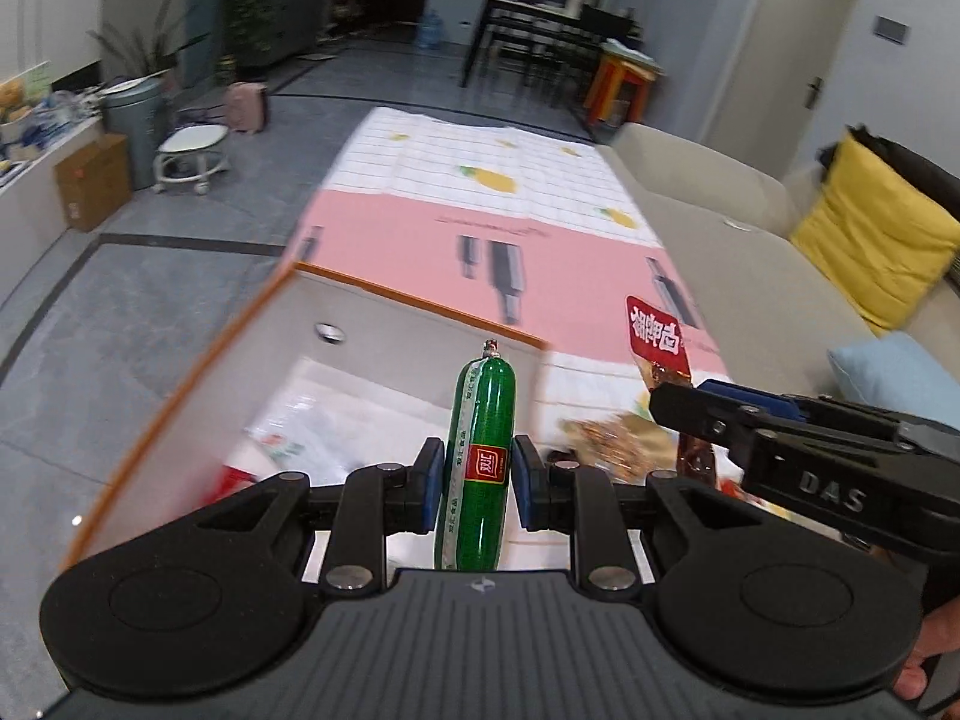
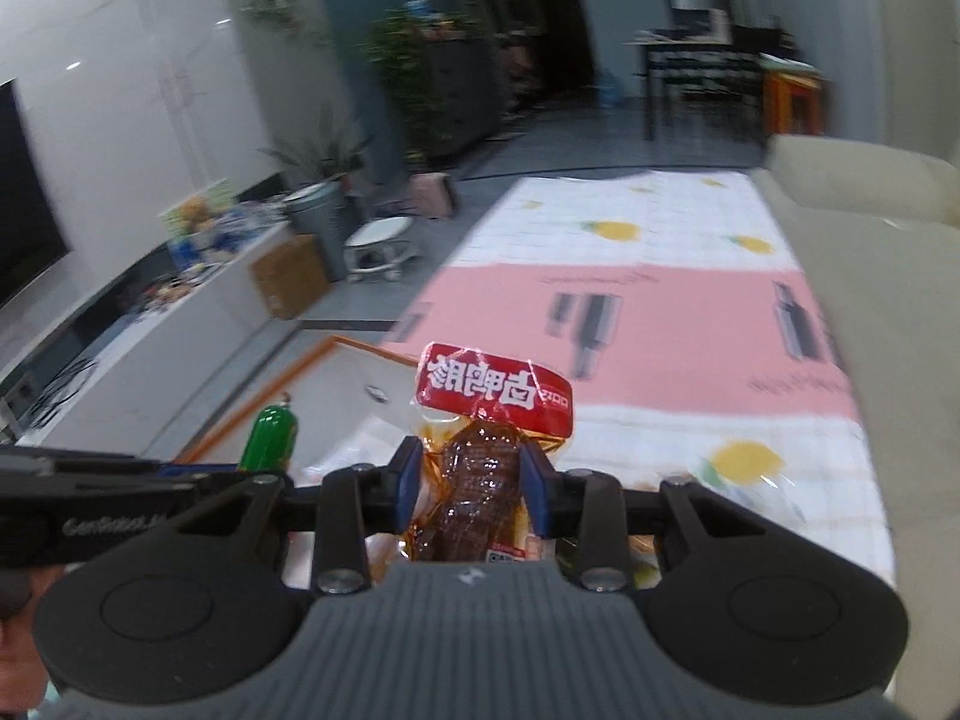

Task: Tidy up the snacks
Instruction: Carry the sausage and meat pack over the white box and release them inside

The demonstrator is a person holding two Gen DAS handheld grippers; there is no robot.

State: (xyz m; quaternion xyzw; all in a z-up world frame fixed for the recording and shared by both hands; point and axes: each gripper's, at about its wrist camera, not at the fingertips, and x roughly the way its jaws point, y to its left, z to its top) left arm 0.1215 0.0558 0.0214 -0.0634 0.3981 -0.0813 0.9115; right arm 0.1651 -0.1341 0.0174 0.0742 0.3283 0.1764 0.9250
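Left gripper [image 1: 477, 483]: jaws pinched shut on the green sausage [image 1: 480, 456] at its middle, tip toward twelve o'clock; firm and slick, so mid-body suits. Right gripper [image 2: 470, 489]: jaws part closed, clamping the meat pack [image 2: 480, 468], soft, crinkly and light, held low. Beyond, at eleven o'clock, the bin [image 1: 252, 354] on the cloth-covered counter [image 1: 480, 240].

One green sausage [image 1: 477, 468], one red-labelled meat packet [image 2: 480, 468].
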